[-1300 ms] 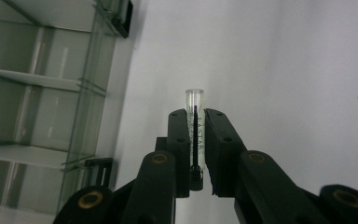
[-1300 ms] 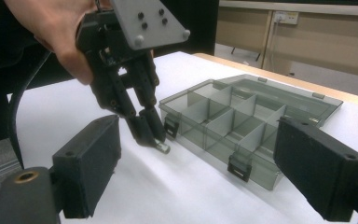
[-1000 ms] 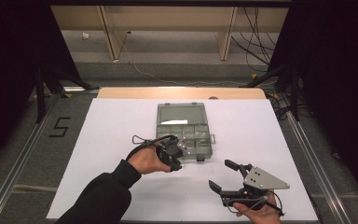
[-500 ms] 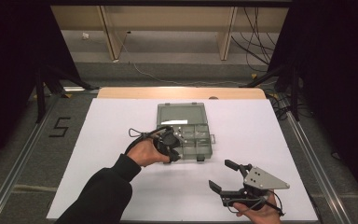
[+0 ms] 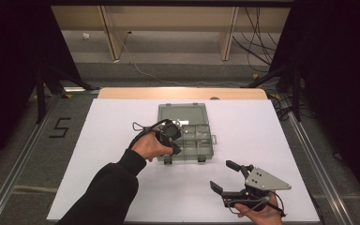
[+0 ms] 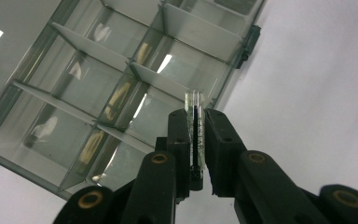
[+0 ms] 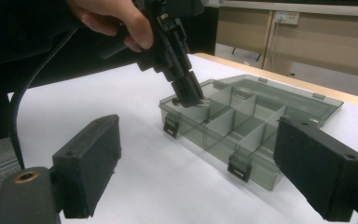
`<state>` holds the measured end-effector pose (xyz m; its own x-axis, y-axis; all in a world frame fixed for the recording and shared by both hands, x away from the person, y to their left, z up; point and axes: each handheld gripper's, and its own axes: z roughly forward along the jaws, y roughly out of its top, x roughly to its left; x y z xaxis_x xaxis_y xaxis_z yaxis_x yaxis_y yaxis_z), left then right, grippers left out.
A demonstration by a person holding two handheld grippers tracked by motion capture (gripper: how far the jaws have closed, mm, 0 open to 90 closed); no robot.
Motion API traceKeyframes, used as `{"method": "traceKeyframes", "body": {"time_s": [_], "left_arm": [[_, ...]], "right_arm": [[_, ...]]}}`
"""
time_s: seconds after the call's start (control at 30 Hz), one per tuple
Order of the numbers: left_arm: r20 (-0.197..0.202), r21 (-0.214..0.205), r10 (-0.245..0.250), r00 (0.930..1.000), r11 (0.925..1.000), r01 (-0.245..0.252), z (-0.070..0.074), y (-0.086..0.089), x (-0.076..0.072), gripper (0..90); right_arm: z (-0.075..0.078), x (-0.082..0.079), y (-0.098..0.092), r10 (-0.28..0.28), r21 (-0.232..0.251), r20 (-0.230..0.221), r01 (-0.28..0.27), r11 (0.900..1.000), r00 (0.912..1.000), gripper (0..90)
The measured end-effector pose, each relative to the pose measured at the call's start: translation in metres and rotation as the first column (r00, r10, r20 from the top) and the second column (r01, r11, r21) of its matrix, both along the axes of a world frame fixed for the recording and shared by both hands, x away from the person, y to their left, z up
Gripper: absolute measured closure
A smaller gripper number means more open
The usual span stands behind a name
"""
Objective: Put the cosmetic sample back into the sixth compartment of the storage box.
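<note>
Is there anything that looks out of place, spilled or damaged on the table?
Nothing stands out. The compartment box lies flat on the white table with its lid open, dividers straight. The left gripper is shut on a small clear tube over the box's near corner. The right gripper is open, apart from the box.

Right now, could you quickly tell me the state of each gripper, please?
Left gripper: shut on a small clear tube, over the compartment box.
Right gripper: open, holding nothing.

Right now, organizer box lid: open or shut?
Open. The lid lies flat behind the organizer box, compartment dividers exposed. The left gripper, shut on a small clear tube, hangs over a near compartment.
</note>
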<state>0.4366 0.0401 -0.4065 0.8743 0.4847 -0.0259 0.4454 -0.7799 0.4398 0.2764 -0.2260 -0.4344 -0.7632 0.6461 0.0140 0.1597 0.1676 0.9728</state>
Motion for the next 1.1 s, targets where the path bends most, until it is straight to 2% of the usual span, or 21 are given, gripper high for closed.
{"method": "traceKeyframes", "body": {"time_s": [0.03, 0.1, 0.13, 0.2, 0.3, 0.4, 0.77, 1.1], "left_arm": [[-0.004, -0.007, 0.013, 0.9999, 0.9999, -0.013, 0.0, 0.0, 0.001, 80.5], [-0.011, -0.011, 0.037, 0.9993, 0.9992, -0.037, 0.0, 0.001, 0.005, 80.5], [-0.012, -0.01, 0.045, 0.9989, 0.9989, -0.045, -0.001, 0.001, 0.007, 80.5], [-0.024, -0.02, 0.063, 0.9977, 0.9978, -0.064, -0.001, 0.001, 0.01, 80.5], [-0.032, -0.011, 0.077, 0.9965, 0.9969, -0.078, -0.002, -0.001, 0.014, 80.5], [-0.042, -0.014, 0.093, 0.9948, 0.9955, -0.093, -0.003, -0.002, 0.018, 80.5], [-0.08, -0.024, 0.143, 0.9864, 0.9891, -0.145, -0.008, -0.004, 0.027, 80.4], [-0.099, -0.023, 0.162, 0.9818, 0.986, -0.165, -0.013, -0.005, 0.032, 80.4]], "right_arm": [[0.001, -0.002, 0.001, 0.009, 0.009, -0.042, -0.009, 0.9999, 0.9991, 16.0], [0.001, -0.003, 0.0, 0.006, 0.005, -0.046, -0.006, 1.0, 0.9989, 16.1], [0.001, -0.001, 0.0, 0.005, 0.0, -0.013, -0.005, 1.0, 0.9999, 16.0], [0.001, -0.001, 0.0, 0.004, -0.002, -0.013, -0.004, 1.0, 0.9999, 16.0], [0.0, 0.0, 0.0, 0.004, -0.001, -0.007, -0.004, 1.0, 1.0, 16.1], [0.001, -0.002, 0.0, 0.006, 0.007, -0.044, -0.005, 1.0, 0.999, 16.1], [0.0, -0.002, 0.0, 0.003, 0.008, -0.038, -0.003, 1.0, 0.9993, 16.0], [0.0, -0.002, 0.0, 0.004, 0.011, -0.039, -0.004, 0.9999, 0.9992, 16.0]]}}
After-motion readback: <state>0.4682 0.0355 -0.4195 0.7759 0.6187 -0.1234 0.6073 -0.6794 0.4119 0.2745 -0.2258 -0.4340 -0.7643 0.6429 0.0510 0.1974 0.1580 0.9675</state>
